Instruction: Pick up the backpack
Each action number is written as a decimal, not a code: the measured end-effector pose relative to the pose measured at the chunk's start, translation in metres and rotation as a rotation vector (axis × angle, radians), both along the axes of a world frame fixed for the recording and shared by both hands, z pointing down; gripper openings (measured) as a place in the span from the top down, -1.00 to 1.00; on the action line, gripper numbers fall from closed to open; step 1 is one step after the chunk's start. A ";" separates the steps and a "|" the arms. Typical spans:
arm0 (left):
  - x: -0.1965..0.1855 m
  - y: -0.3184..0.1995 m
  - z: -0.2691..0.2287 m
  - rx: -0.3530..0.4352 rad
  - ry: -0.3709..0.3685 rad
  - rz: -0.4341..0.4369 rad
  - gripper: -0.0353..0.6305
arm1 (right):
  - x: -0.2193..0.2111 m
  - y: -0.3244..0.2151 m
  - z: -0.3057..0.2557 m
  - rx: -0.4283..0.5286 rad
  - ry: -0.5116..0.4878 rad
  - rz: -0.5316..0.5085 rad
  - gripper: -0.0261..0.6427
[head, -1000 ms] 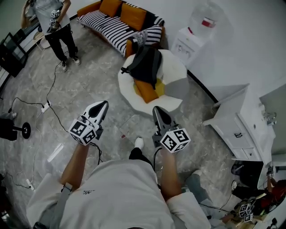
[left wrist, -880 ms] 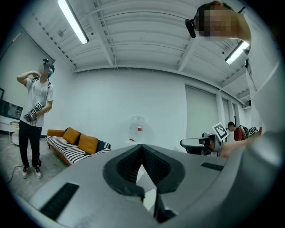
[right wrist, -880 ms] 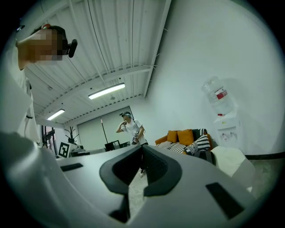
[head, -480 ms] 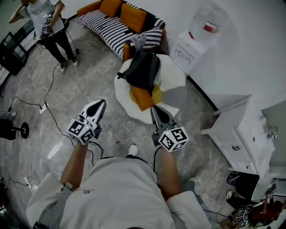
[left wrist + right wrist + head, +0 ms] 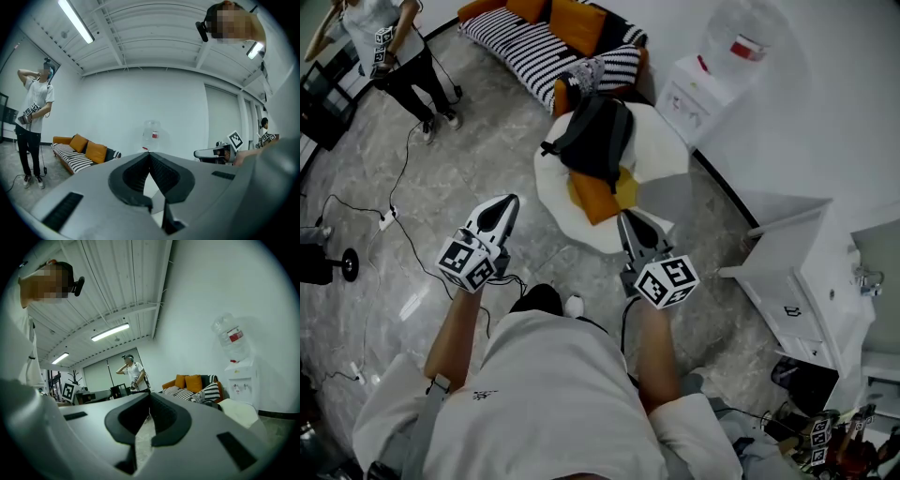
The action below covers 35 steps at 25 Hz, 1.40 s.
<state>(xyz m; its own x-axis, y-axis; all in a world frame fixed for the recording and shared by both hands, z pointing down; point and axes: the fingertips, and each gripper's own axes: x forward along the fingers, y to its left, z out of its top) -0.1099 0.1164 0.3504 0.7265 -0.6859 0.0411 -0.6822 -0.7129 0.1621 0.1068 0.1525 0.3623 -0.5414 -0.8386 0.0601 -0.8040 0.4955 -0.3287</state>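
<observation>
On white chair [image 5: 661, 141], sofa-side edge: backpack [image 5: 598, 136] w/ orange cushion [image 5: 595, 195] touching; striped sofa [image 5: 520, 47] behind, water dispenser [image 5: 703, 89] beside. Closed & empty: left claw [image 5: 508, 200], right claw [image 5: 623, 217], apart from it.

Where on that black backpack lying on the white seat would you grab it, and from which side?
Probably the strap loop sticking out at the left of the backpack: it stands clear of the bulky body and looks thin enough for jaws. Come in from the near left.

The left tool [image 5: 507, 201] and right tool [image 5: 624, 219] have neared the backpack [image 5: 598, 137].
</observation>
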 end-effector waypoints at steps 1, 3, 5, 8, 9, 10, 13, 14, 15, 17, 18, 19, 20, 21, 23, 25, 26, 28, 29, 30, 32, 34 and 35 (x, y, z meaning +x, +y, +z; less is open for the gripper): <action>0.002 -0.004 0.000 -0.001 0.000 -0.001 0.89 | 0.002 -0.003 0.000 0.000 -0.003 0.002 0.90; 0.006 -0.012 -0.001 0.000 -0.003 0.002 0.89 | 0.005 -0.009 0.001 -0.001 -0.007 0.004 0.90; 0.010 -0.020 -0.002 0.004 -0.003 0.006 0.89 | 0.009 -0.014 0.003 -0.006 -0.006 0.007 0.90; 0.016 -0.036 -0.002 0.005 0.002 0.012 0.89 | 0.018 -0.027 0.007 -0.013 -0.007 0.029 0.90; 0.019 -0.044 0.000 0.003 0.002 0.016 0.89 | 0.023 -0.033 0.009 -0.015 -0.010 0.038 0.90; 0.022 -0.053 0.002 0.000 0.002 0.023 0.89 | 0.027 -0.041 0.011 -0.017 -0.012 0.046 0.90; 0.031 -0.082 0.010 -0.014 -0.001 0.044 0.89 | 0.035 -0.067 0.018 -0.030 -0.013 0.064 0.90; 0.032 -0.092 0.013 -0.019 -0.001 0.051 0.88 | 0.035 -0.075 0.020 -0.034 -0.013 0.069 0.90; 0.032 -0.100 0.015 -0.023 -0.002 0.058 0.88 | 0.033 -0.083 0.021 -0.037 -0.012 0.073 0.90; 0.030 -0.117 0.018 -0.029 -0.006 0.071 0.88 | 0.027 -0.099 0.021 -0.038 -0.008 0.073 0.90; 0.028 -0.126 0.019 -0.032 -0.008 0.078 0.88 | 0.022 -0.107 0.020 -0.039 -0.006 0.071 0.90; 0.026 -0.135 0.019 -0.034 -0.009 0.086 0.89 | 0.018 -0.115 0.020 -0.038 -0.005 0.068 0.90; 0.023 -0.144 0.021 -0.038 -0.011 0.093 0.89 | 0.013 -0.123 0.018 -0.037 -0.006 0.067 0.90; 0.020 -0.153 0.022 -0.041 -0.012 0.101 0.89 | 0.007 -0.131 0.017 -0.035 -0.007 0.069 0.90; 0.013 -0.168 0.024 -0.047 -0.011 0.119 0.89 | -0.003 -0.145 0.015 -0.032 -0.006 0.075 0.90; 0.007 -0.186 0.026 -0.054 -0.003 0.138 0.88 | -0.011 -0.161 0.014 -0.032 -0.003 0.085 0.90; 0.007 -0.197 0.028 -0.059 0.001 0.147 0.89 | -0.012 -0.172 0.014 -0.034 -0.002 0.091 0.90; 0.009 -0.224 0.033 -0.073 0.003 0.168 0.89 | -0.010 -0.197 0.017 -0.042 0.000 0.110 0.90; 0.009 -0.237 0.037 -0.079 0.005 0.180 0.89 | -0.010 -0.209 0.020 -0.046 0.002 0.124 0.90; 0.008 -0.248 0.042 -0.084 0.006 0.193 0.89 | -0.010 -0.219 0.023 -0.051 0.005 0.140 0.90; 0.006 -0.269 0.053 -0.094 0.008 0.219 0.89 | -0.009 -0.238 0.031 -0.062 0.007 0.176 0.90; 0.013 -0.293 0.060 -0.111 -0.005 0.239 0.89 | 0.000 -0.258 0.037 -0.083 0.000 0.205 0.90; 0.019 -0.305 0.063 -0.121 -0.015 0.249 0.89 | 0.006 -0.269 0.039 -0.094 -0.005 0.214 0.90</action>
<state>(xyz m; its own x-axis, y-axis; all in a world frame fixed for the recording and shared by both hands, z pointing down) -0.0913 -0.1886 0.4131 0.8706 -0.4761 0.1243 -0.4919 -0.8348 0.2474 0.1127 -0.1163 0.4011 -0.3521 -0.9253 0.1411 -0.8858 0.2807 -0.3697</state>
